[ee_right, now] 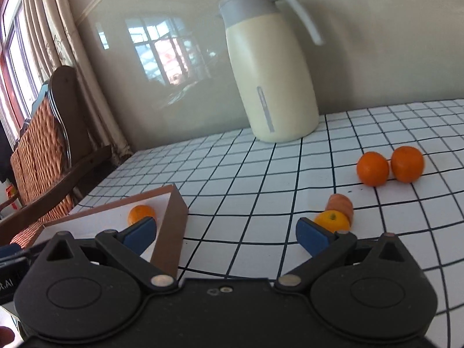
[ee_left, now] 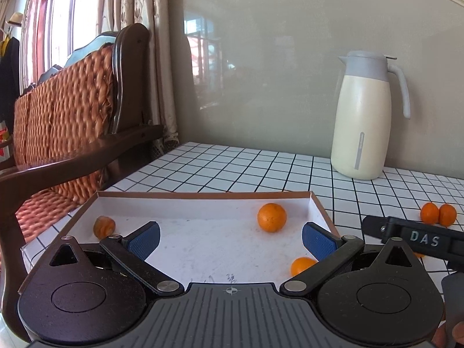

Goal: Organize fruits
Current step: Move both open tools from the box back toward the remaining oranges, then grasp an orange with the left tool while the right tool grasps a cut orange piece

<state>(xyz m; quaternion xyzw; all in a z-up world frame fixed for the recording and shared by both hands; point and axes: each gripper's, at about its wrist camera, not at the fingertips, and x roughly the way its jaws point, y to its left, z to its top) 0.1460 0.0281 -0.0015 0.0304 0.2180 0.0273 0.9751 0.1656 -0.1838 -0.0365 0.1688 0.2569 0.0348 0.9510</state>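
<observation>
The left gripper [ee_left: 230,239] is spread wide with nothing between its blue pads [ee_left: 144,240], hovering over the near part of a shallow cardboard box [ee_left: 203,195] with a white floor. Three fruits lie inside the box. An orange [ee_left: 271,217] sits at about one o'clock from the gripper's centre, toward the far right corner. A smaller orange [ee_left: 300,265] lies at four o'clock, just beside the right finger and partly hidden by it. A duller, streaked fruit [ee_left: 103,226] rests at ten o'clock, near the left wall and just beyond the left finger.

The right gripper [ee_right: 226,236] is likewise released, jaws far apart and gripping nothing, above the checked tablecloth [ee_right: 261,174] just right of the box's corner [ee_right: 174,232]. At its three o'clock, close behind the right pad [ee_right: 311,239], a yellow-orange fruit [ee_right: 333,221] lies on the cloth, touching a paler reddish fruit [ee_right: 340,203] behind it. Further out at two o'clock, two oranges [ee_right: 372,168] sit side by side and touching. At nine o'clock, the box's far orange shows just behind the left pad.

A cream thermos jug [ee_right: 272,87] with a grey lid stands at twelve o'clock against the wall. A wooden bench with woven cushions [ee_left: 63,116] stands off the table's left edge.
</observation>
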